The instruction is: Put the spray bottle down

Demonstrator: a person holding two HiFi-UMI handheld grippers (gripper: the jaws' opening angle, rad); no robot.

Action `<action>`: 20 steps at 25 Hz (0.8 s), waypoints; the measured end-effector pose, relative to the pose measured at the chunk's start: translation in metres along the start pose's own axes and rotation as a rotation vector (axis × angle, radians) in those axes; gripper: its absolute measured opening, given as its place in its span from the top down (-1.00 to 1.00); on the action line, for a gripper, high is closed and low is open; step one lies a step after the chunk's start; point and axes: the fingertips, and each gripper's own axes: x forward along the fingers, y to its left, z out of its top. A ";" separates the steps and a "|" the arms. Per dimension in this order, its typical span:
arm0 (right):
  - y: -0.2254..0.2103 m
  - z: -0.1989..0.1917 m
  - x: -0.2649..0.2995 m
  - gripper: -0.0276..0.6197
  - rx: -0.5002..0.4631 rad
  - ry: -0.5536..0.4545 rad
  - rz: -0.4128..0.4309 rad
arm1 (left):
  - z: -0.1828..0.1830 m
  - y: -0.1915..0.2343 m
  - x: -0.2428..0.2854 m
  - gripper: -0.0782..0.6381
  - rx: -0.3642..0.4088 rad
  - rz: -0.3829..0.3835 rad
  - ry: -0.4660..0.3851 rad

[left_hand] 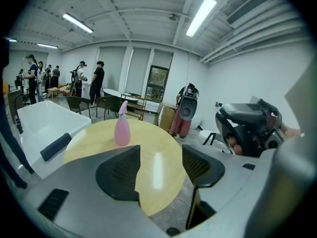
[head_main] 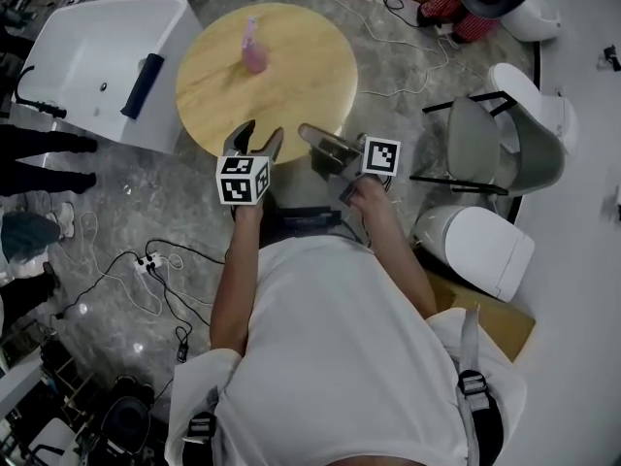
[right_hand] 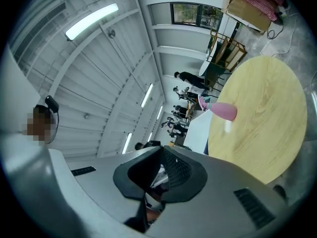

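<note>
Pink plastic spray bottle (head_main: 253, 49) stands upright on the round pale wooden table (head_main: 291, 95), toward its far side, well apart from both tools. The left gripper (head_main: 260, 134) is spread wide with only tabletop showing between its jaws. The right gripper (head_main: 320, 144) seems pressed together on nothing. The likeliest mishap is a careless sweep tipping the tall, narrow bottle. No label is legible; only the square black-and-white markers on the gripper cubes show.

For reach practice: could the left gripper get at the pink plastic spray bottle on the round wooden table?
Probably yes: the left gripper is open and empty, and only bare round wooden table lies before the pink spray bottle.
</note>
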 end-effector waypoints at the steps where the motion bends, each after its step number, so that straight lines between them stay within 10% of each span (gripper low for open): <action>1: 0.001 -0.002 -0.005 0.84 -0.001 0.008 0.001 | -0.002 -0.004 -0.004 0.03 -0.004 0.010 -0.001; 20: 0.029 -0.039 0.001 0.84 -0.023 0.072 0.100 | -0.020 -0.005 -0.069 0.04 -0.014 0.112 -0.027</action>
